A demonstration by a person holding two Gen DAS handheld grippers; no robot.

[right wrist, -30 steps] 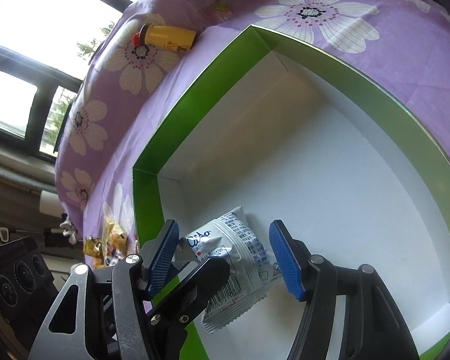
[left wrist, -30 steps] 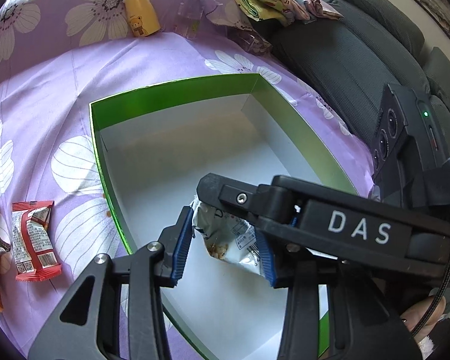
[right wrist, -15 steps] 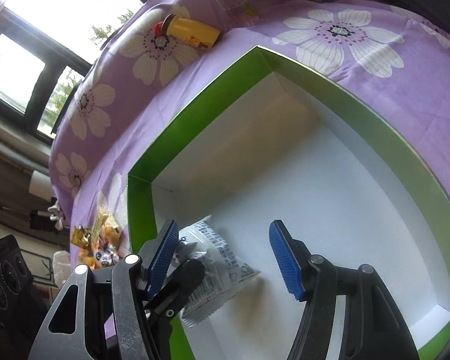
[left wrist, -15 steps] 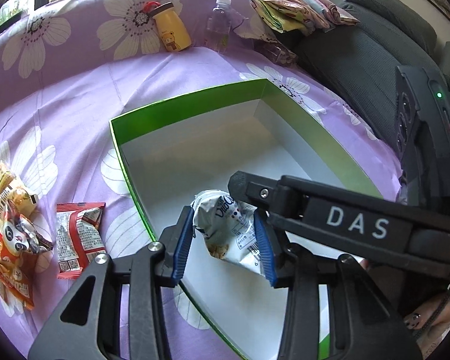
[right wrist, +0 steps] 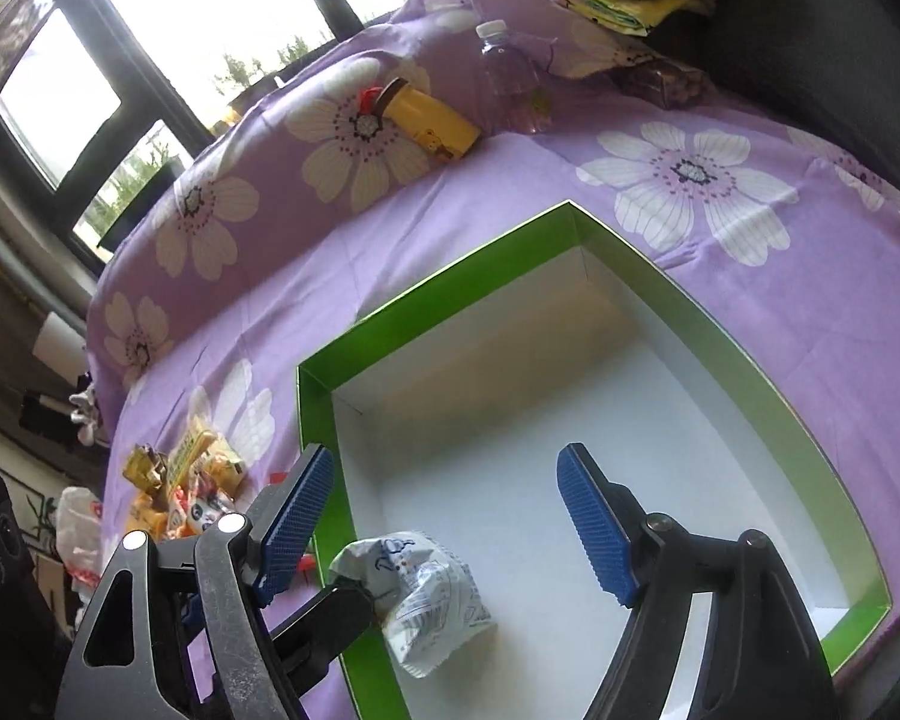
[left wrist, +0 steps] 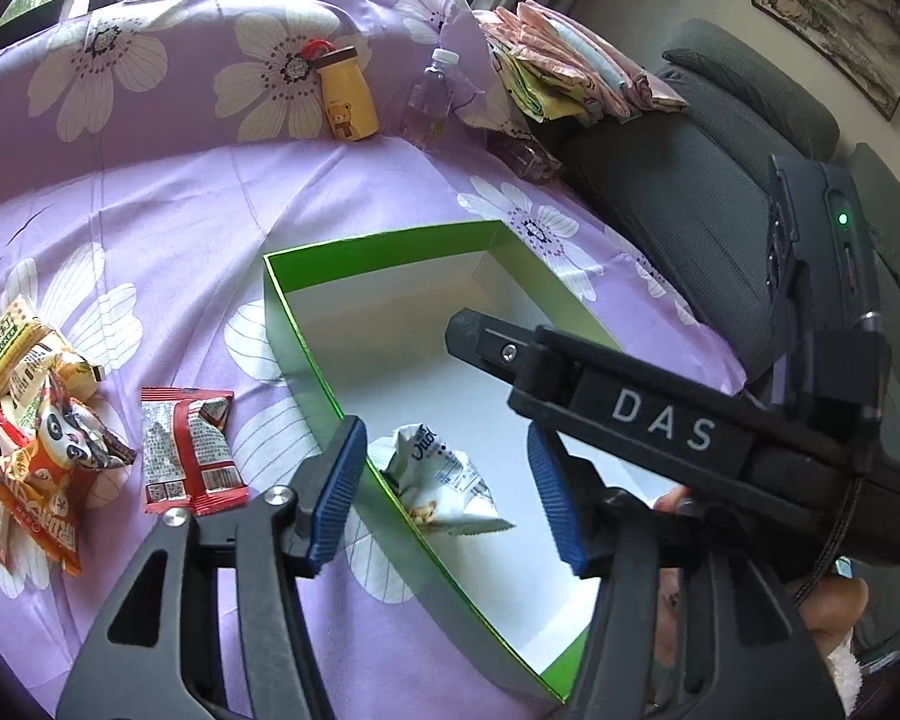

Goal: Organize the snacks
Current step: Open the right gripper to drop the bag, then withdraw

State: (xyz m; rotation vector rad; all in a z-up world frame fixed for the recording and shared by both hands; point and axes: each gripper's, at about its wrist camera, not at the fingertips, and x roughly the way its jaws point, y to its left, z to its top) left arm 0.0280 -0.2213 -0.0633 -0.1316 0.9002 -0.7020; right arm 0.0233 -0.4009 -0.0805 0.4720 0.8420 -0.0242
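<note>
Both the left gripper (left wrist: 450,492) and the right gripper (right wrist: 450,540) have just spread their jaws, pads clear of the white snack packet (left wrist: 444,480). The packet lies inside the green box (left wrist: 390,246), against its left wall. The crumpled packet could snag a withdrawing fingertip, and the remaining snacks (left wrist: 36,438) sit close to the cloth's left edge, where a careless reach may push them off.

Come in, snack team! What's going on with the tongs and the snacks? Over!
Both tongs, left and right, just opened, empty. White packet down inside green box. Other snacks wait outside. Nothing blocking.

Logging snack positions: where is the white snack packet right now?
The white snack packet lies on the floor of the green box, against its left wall in the left wrist view, untouched by either gripper.
</note>
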